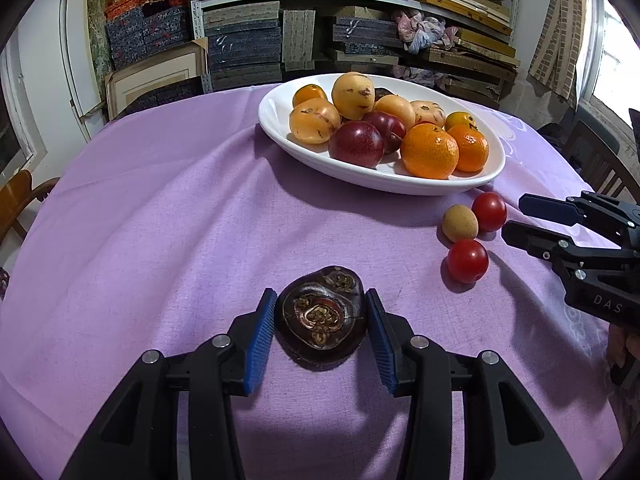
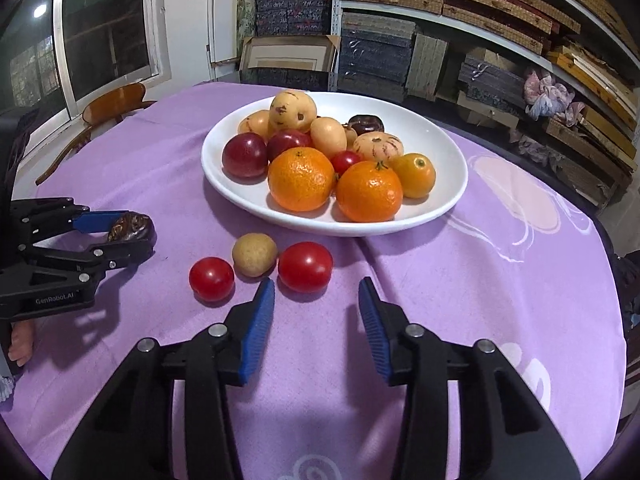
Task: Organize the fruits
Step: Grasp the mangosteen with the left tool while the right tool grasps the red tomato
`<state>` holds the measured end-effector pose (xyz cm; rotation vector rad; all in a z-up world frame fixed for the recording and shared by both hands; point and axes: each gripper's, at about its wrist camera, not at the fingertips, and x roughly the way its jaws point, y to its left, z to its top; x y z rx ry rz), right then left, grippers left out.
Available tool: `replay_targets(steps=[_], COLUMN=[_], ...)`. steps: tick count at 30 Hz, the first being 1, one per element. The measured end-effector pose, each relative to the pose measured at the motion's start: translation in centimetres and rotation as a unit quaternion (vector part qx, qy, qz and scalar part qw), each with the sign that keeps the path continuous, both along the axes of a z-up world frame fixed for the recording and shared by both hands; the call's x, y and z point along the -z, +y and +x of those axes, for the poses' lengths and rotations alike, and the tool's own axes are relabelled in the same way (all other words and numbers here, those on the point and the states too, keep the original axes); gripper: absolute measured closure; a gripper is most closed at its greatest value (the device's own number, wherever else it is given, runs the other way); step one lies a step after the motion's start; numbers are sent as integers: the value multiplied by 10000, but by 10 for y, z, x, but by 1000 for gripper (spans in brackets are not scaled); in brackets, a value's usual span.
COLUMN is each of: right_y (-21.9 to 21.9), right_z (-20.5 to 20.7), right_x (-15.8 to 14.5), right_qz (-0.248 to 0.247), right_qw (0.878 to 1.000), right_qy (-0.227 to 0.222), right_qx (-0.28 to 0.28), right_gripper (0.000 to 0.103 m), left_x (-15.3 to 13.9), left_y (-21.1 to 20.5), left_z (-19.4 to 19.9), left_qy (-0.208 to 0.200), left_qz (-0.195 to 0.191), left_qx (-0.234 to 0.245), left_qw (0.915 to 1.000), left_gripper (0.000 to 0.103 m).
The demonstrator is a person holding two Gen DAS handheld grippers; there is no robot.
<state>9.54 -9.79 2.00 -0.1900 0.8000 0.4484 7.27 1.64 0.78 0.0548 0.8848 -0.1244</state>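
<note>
- My left gripper [image 1: 321, 312] has its jaws clenched on a dark brown fruit [image 1: 321, 316] resting on the purple-clothed counter [image 1: 160, 220].
- My right gripper [image 2: 316, 292] hangs released near a tomato [image 2: 305, 266].

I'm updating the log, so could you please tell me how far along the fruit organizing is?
Mostly done: the white bowl already holds the oranges, plums and yellow fruits. In hand: the left gripper brackets a dark brown fruit on the purple cloth, though a firm grip isn't clear. Left: two red tomatoes and a small tan fruit lie before the open, empty right gripper.
</note>
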Motion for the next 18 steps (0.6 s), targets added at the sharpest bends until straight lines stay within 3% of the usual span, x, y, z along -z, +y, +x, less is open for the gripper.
replay_targets(steps=[12,18], right_y=[17,18], right_z=[20,28], right_x=[7,11], right_qz=[89,113], right_qw=[9997,9992], right_qy=[203,376], right_qx=[-88,-85], right_gripper=[62,71], left_x=[1,1], left_y=[-3,-3], left_z=[1,2], left_qy=[13,16], left_qz=[46,24], left_qx=[48,48], left_qw=[10000,10000], left_gripper=[54,53])
